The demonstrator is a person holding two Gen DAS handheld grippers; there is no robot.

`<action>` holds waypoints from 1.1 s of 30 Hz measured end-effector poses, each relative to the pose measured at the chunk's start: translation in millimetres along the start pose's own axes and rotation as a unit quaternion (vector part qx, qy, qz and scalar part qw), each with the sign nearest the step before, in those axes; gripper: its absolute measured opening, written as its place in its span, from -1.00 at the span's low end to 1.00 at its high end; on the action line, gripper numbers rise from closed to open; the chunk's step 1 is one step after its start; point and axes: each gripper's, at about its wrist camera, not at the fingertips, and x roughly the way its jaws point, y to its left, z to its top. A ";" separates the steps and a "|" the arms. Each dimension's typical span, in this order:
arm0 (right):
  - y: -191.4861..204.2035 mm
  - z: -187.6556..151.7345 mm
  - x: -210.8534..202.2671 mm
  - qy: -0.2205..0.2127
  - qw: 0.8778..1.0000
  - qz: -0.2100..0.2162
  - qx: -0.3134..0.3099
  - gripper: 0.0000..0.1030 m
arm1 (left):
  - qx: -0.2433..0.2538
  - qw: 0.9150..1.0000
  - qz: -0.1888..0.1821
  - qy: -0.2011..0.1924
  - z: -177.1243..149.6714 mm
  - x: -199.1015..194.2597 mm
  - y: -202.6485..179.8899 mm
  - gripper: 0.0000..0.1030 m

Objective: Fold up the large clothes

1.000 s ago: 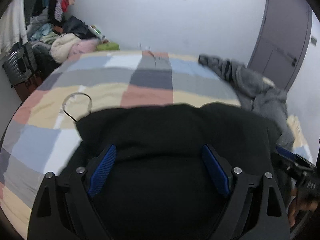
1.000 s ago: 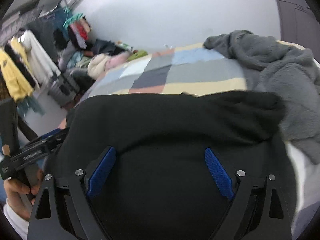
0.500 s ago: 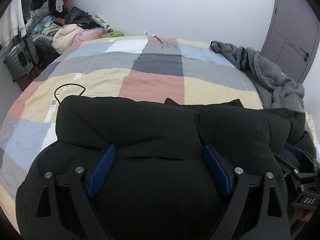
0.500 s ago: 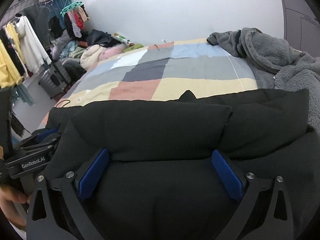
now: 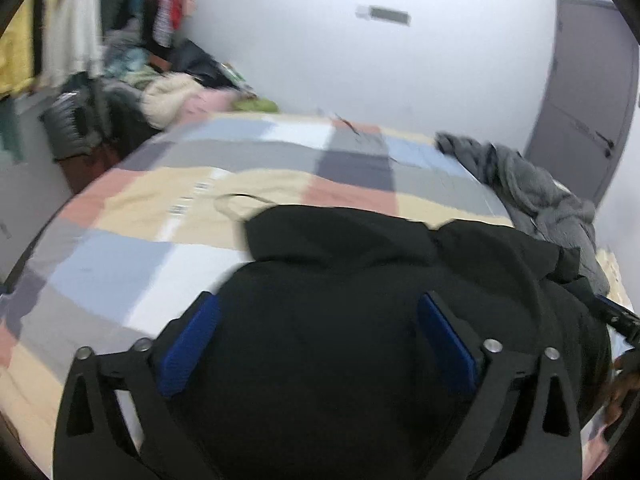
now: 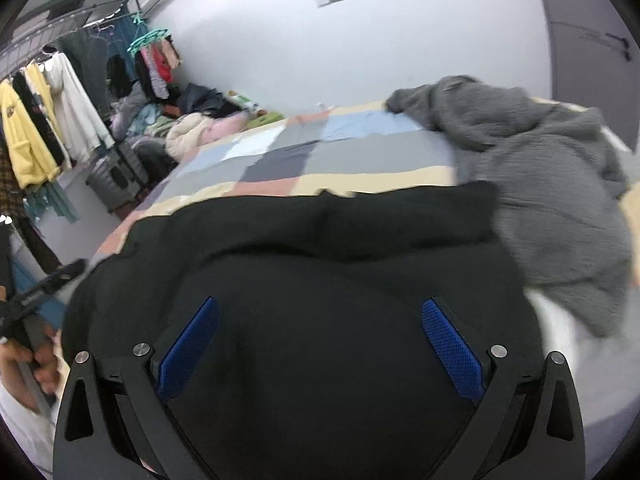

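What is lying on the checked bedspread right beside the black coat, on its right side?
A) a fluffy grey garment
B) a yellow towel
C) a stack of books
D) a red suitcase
A: in the right wrist view a fluffy grey garment lies crumpled on the checked bedspread, right against the right edge of the black coat.
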 end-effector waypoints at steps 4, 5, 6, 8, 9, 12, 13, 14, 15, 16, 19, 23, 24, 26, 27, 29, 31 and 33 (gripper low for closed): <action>-49.4 -19.7 -20.3 0.002 0.998 -0.010 0.055 0.98 | -0.038 0.999 0.032 -0.002 -29.8 -13.7 47.1 1.00; -58.4 -22.4 -20.1 0.005 0.998 -0.009 0.069 0.98 | -0.050 0.998 0.030 0.001 -35.9 -13.5 55.1 0.99; -70.0 -26.8 -19.4 0.010 0.996 -0.007 0.086 0.98 | -0.074 0.997 0.023 0.006 -46.5 -12.2 67.2 0.99; -86.3 -33.5 -16.8 0.015 0.994 -0.004 0.108 0.98 | -0.112 0.994 -0.004 0.004 -62.4 -9.5 81.1 0.99; -92.6 -37.6 -14.9 0.019 0.993 -0.002 0.113 0.98 | -0.129 0.991 -0.018 0.015 -68.4 -4.9 86.6 0.99; -103.1 -48.6 -8.4 0.035 0.993 0.000 0.115 0.98 | -0.114 0.992 -0.049 0.007 -68.2 -6.0 87.1 0.98; -106.6 -51.4 -5.0 0.043 0.992 0.007 0.119 0.98 | -0.111 0.992 -0.057 0.013 -67.7 -3.3 87.0 0.98; -108.8 -52.5 -3.6 0.047 0.992 0.014 0.120 0.98 | -0.113 0.991 -0.068 0.017 -67.7 -1.6 88.5 0.97; -110.8 -52.6 -1.5 0.051 0.991 0.023 0.120 0.98 | -0.118 0.989 -0.084 0.021 -69.2 0.9 90.3 0.93; -111.3 -52.1 0.3 0.055 0.991 0.032 0.121 0.98 | -0.123 0.988 -0.093 0.023 -71.0 2.8 92.0 0.86; -106.1 -53.6 0.2 0.058 0.987 0.075 0.129 0.78 | -0.128 0.984 -0.119 0.022 -75.3 7.2 94.4 0.65; -83.1 -49.7 -12.1 0.049 0.992 0.062 0.093 0.12 | -0.120 0.982 -0.145 0.024 -77.3 3.8 87.1 0.08; -78.6 -48.3 -16.3 0.044 0.994 0.058 0.086 -0.25 | -0.119 0.981 -0.151 0.019 -77.1 0.2 84.2 -0.19; -74.0 -45.7 -25.5 0.033 0.995 0.054 0.081 -0.59 | -0.113 0.983 -0.146 0.007 -77.9 -8.6 81.3 -0.53; -71.6 -44.8 -30.1 0.027 0.995 0.058 0.078 -0.73 | -0.117 0.983 -0.144 0.002 -78.6 -14.5 78.9 -0.70; -65.4 -44.5 -38.6 0.017 0.996 0.058 0.060 -0.82 | -0.121 0.983 -0.135 -0.006 -82.1 -26.4 78.4 -0.81; -58.9 -45.1 -47.4 0.008 0.997 0.055 0.046 -0.85 | -0.125 0.984 -0.129 -0.018 -85.2 -40.8 79.5 -0.85; -55.6 -47.6 -56.6 0.001 0.998 0.055 0.042 -0.87 | -0.143 0.981 -0.131 -0.015 -89.4 -47.3 84.4 -0.85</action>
